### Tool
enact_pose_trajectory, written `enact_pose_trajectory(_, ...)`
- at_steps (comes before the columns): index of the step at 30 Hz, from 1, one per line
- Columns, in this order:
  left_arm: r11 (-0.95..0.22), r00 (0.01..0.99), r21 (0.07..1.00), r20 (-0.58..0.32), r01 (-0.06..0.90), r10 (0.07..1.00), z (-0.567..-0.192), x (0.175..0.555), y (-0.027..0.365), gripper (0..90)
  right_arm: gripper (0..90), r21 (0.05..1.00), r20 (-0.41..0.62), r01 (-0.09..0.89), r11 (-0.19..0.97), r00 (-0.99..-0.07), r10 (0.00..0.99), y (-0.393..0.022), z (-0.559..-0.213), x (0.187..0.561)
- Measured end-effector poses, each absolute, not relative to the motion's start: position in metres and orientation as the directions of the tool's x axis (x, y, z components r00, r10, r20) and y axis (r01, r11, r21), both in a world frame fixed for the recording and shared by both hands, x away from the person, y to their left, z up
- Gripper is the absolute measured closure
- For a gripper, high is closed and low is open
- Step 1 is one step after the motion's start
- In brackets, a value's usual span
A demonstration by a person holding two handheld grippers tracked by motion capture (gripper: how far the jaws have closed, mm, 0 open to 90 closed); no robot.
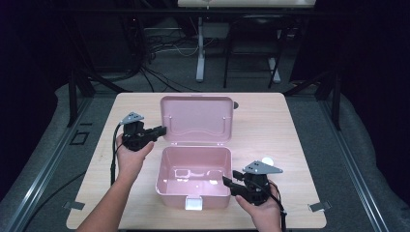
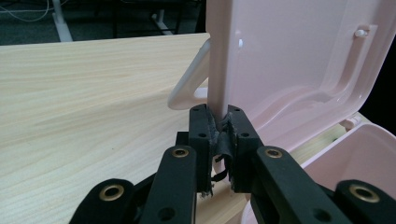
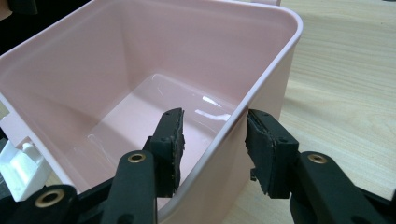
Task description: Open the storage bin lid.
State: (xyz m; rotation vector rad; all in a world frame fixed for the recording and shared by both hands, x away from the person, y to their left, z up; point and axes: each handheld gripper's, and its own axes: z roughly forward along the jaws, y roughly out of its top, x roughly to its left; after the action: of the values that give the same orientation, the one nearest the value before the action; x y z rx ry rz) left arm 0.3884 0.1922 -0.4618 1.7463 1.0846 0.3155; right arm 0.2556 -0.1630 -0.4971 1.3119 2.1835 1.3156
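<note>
Now the pink box (image 1: 193, 176) sits near the table's (image 1: 300, 145) front edge, its lid (image 1: 196, 118) standing open behind. The left gripper (image 2: 223, 133) pinches the lid's side edge; the right gripper's (image 3: 212, 140) jaws stand spread, straddling the box's wall without pressing.

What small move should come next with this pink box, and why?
Probably swing the lid forward and down with the left hand-held gripper, which is clamped on its side edge. The lid stands open, the box body looks empty, and the right hand-held gripper straddles its wall without pinching, so close that first to steady it.
</note>
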Motion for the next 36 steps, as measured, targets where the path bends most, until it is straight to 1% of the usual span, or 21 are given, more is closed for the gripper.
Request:
enact_pose_trajectory(5,-0.090,0.554,0.834,-0.277,0.544,0.786,-0.464,0.391,0.191,82.4,57.2,0.806,0.180,0.558,0.197,-0.549,0.816,-0.161,-0.499,0.256)
enact_pose_trajectory(24,-0.082,0.530,0.810,-0.300,0.581,0.793,-0.470,0.398,0.189,81.5,57.6,0.806,0.189,0.562,0.187,-0.543,0.818,-0.161,-0.500,0.257)
enact_pose_trajectory(36,-0.074,0.525,0.795,-0.325,0.602,0.786,-0.474,0.402,0.189,79.0,57.7,0.804,0.189,0.565,0.188,-0.542,0.819,-0.161,-0.500,0.258)
